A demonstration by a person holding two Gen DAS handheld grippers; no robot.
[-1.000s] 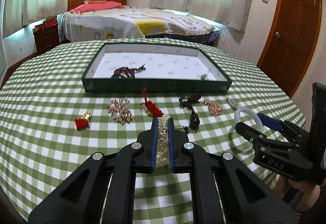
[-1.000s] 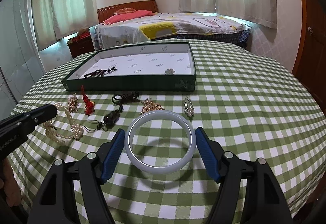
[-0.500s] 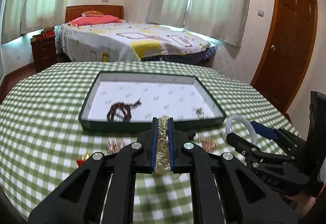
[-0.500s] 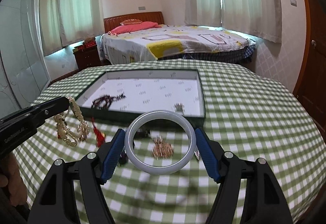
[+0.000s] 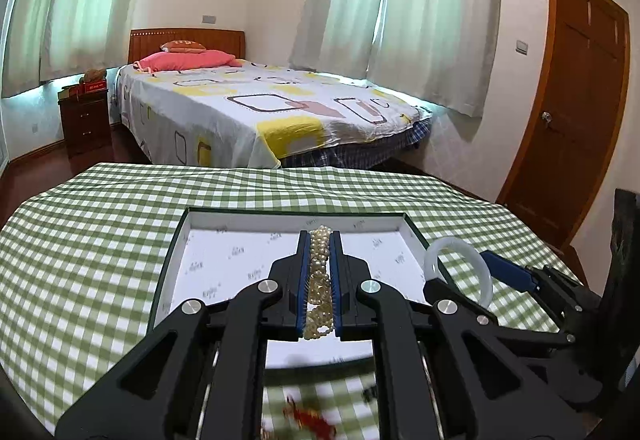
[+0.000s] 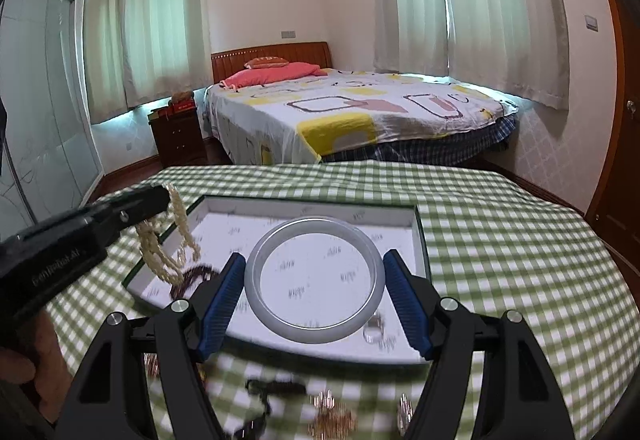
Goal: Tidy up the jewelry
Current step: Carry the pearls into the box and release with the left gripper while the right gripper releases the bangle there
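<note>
The pearl necklace and white bangle have risen off the tablecloth since a second ago and now hang over the green tray, which fills 12 o'clock. My left gripper is nearly closed, pinching the pearls. My right gripper stands wide, pads clamped against the bangle's rim. Loose jewelry lies blurred at 6 o'clock.
</note>
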